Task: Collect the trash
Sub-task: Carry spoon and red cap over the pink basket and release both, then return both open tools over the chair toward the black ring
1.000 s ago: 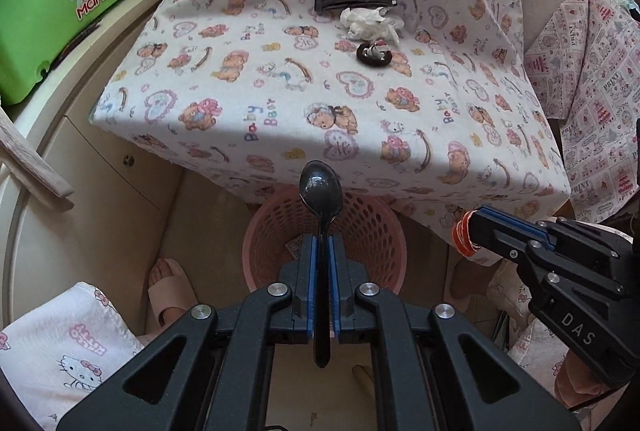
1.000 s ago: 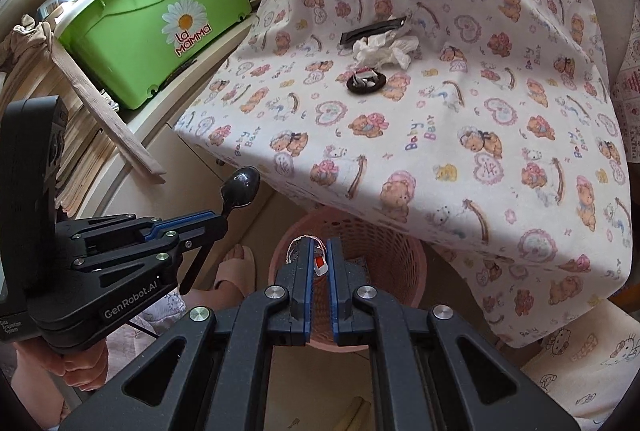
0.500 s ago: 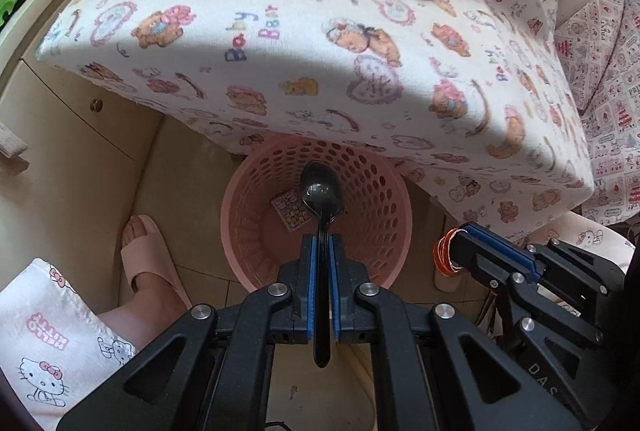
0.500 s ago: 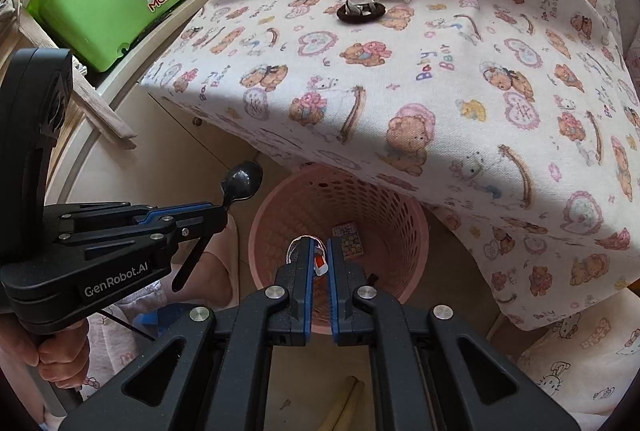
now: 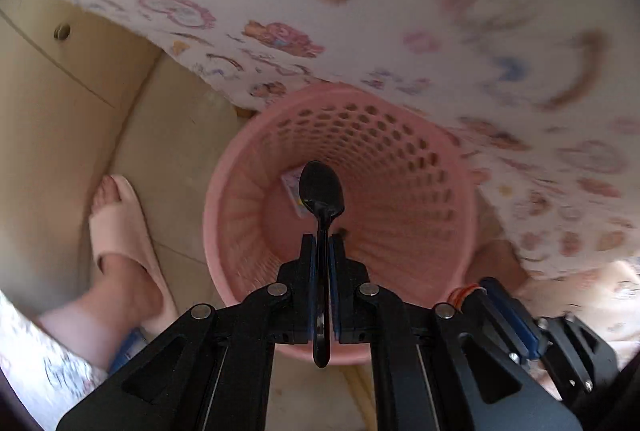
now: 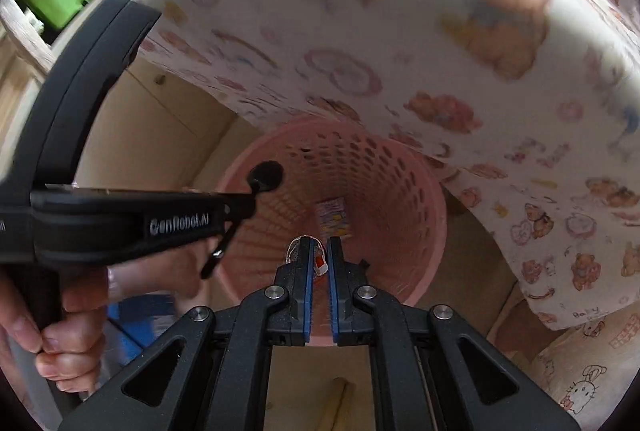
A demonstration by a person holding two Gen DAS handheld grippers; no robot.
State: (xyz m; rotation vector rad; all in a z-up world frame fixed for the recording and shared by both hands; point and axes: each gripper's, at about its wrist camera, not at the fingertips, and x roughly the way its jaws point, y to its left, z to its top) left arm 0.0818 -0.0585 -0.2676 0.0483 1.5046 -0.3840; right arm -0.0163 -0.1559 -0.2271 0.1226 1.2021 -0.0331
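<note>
Pale floor tiles and a cream cabinet front lie below both claws, and a bear-print cloth (image 5: 400,11) hangs over the bench ahead, its edge draping partly across the far rim of a pink basket (image 5: 400,167). That basket stands on the floor directly under the two claws, which both point steeply down into its mouth, a sensible pose for dropping rubbish so that nothing lands outside. The left claw (image 5: 323,243) is clenched on the handle of a black plastic spoon (image 5: 322,191), the bowl sticking out beyond the fingertips and hanging over the inside of the basket. The right claw (image 6: 319,249) is nearly closed on a small crumpled wrapper (image 6: 318,259) with a bit of red and white showing between the blue pads; what it is exactly I cannot tell. Inside the basket, beyond the tips of both claws, a small printed paper packet (image 6: 334,217) lies flat on the bottom; otherwise the basket looks almost empty. To the left of the left claw a foot in a pink slipper (image 5: 120,227) rests on the floor just beside the basket. Both pieces seem ready to be let go.
</note>
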